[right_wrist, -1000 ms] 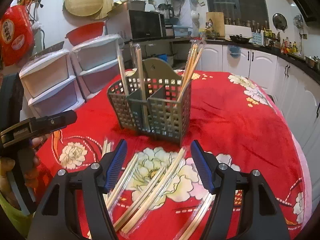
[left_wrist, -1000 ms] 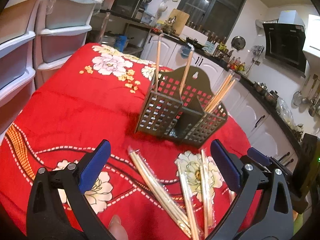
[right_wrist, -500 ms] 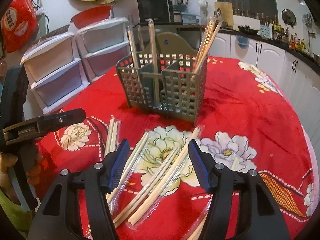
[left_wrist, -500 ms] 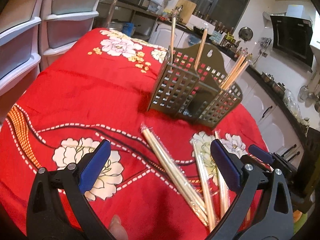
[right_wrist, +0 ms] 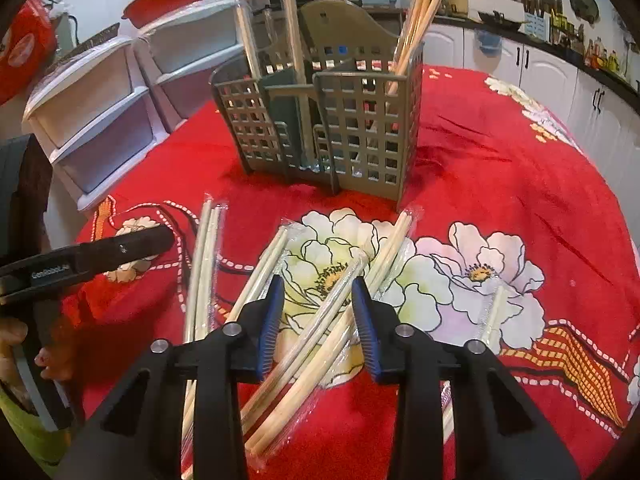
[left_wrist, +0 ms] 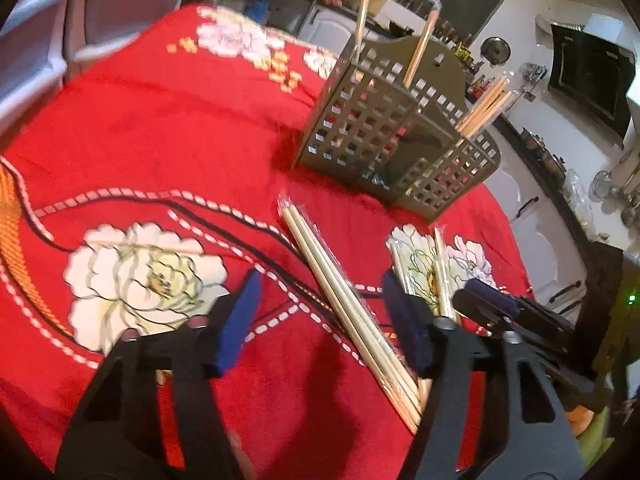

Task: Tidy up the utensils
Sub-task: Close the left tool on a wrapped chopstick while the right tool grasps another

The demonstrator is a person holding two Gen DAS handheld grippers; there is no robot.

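Wrapped chopstick pairs lie scattered on the red floral tablecloth (right_wrist: 500, 168) in front of the grey utensil caddy (right_wrist: 360, 132). The caddy stands upright mid-table with several chopsticks already standing in its compartments.

Right gripper (right_wrist: 318, 322) is low over the cloth and its jaws are closing. A wrapped pair, the centre chopstick packet (right_wrist: 320, 332), runs diagonally between the blue pads; pads not pressing it yet, a gap shows on both sides.

Left gripper (left_wrist: 320, 320) is also closing. Another wrapped pair, the left chopstick packet (left_wrist: 340, 300), lies slanted between its jaws nearer the right pad, contact not clear, looks free.

More packets sit beside these, one at the left cloth edge (right_wrist: 204, 264), one small piece to the right (right_wrist: 496, 312).

Plastic drawer units (right_wrist: 104, 120) stand beyond the table, kitchen cabinets (right_wrist: 540, 76) behind
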